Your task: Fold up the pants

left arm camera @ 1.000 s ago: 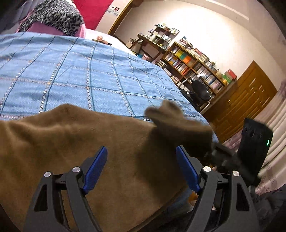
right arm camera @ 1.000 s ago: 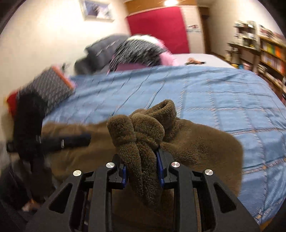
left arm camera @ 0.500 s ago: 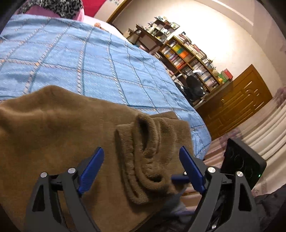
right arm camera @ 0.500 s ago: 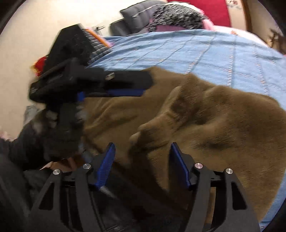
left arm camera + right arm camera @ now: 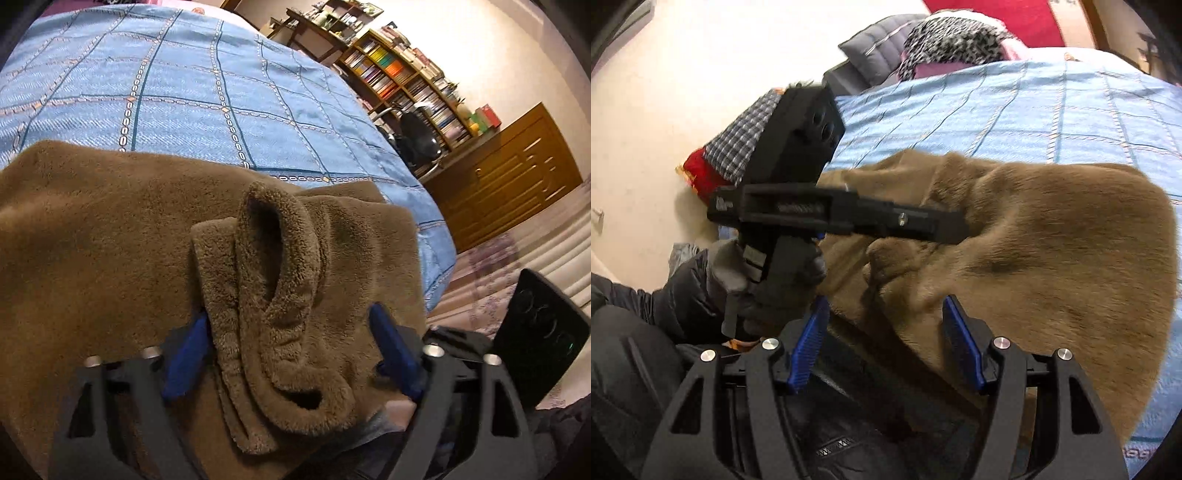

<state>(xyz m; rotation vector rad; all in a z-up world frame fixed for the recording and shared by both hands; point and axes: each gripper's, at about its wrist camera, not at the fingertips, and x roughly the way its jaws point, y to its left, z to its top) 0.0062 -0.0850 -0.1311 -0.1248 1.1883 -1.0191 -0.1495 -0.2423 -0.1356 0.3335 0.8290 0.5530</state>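
Observation:
Brown fleece pants (image 5: pixel 110 236) lie folded on a blue checked bedspread (image 5: pixel 184 88) at the near edge of the bed. Their bunched waistband end (image 5: pixel 280 295) lies between the open fingers of my left gripper (image 5: pixel 291 347), which is not closed on it. In the right wrist view the pants (image 5: pixel 1052 251) spread across the bed, and my right gripper (image 5: pixel 886 343) is open and empty just off their near edge. The left gripper's black body (image 5: pixel 812 206) reaches over the pants from the left.
Bookshelves (image 5: pixel 399 74), a black office chair (image 5: pixel 417 136) and a wooden cabinet (image 5: pixel 517 158) stand beyond the bed's right side. Pillows and bundled clothes (image 5: pixel 942 40) lie at the head of the bed. A checked cushion (image 5: pixel 746 133) sits by the wall.
My right gripper let go of the bunched pants end and drew back open. My left gripper moved in so that the dropped end now lies between its open fingers.

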